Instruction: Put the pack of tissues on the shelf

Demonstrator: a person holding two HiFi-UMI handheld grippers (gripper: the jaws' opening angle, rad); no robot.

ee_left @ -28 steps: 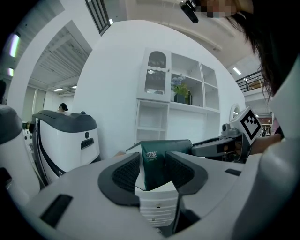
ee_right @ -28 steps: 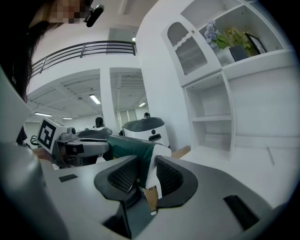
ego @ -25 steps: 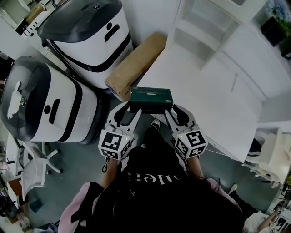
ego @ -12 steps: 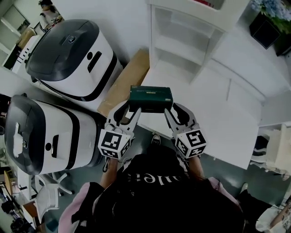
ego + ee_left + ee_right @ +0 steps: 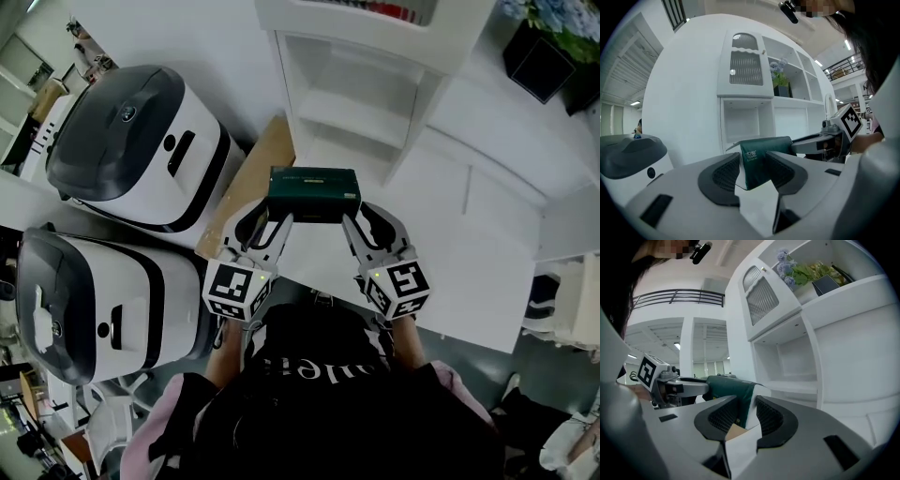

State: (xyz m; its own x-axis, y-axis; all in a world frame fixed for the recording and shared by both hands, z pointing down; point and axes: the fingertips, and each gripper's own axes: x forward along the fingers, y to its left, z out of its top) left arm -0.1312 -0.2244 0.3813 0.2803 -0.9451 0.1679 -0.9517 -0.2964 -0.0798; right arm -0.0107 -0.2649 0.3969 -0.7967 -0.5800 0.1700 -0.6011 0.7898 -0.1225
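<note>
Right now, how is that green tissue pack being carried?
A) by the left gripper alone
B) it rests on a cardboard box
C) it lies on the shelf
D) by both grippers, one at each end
D: the left gripper and the right gripper each clamp one end of the tissue pack, which is in the air in front of the shelf.

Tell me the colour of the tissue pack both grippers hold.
Dark green tissue pack, clearest in the left gripper view.

The white shelf unit [image 5: 349, 120] stands on the grey floor [image 5: 487, 370]. A dark planter [image 5: 536, 58] with blue flowers sits in one of its higher compartments. On the floor beside the unit are a brown cardboard box [image 5: 251, 183] and two white-and-grey machines [image 5: 131, 141] [image 5: 89, 300].
</note>
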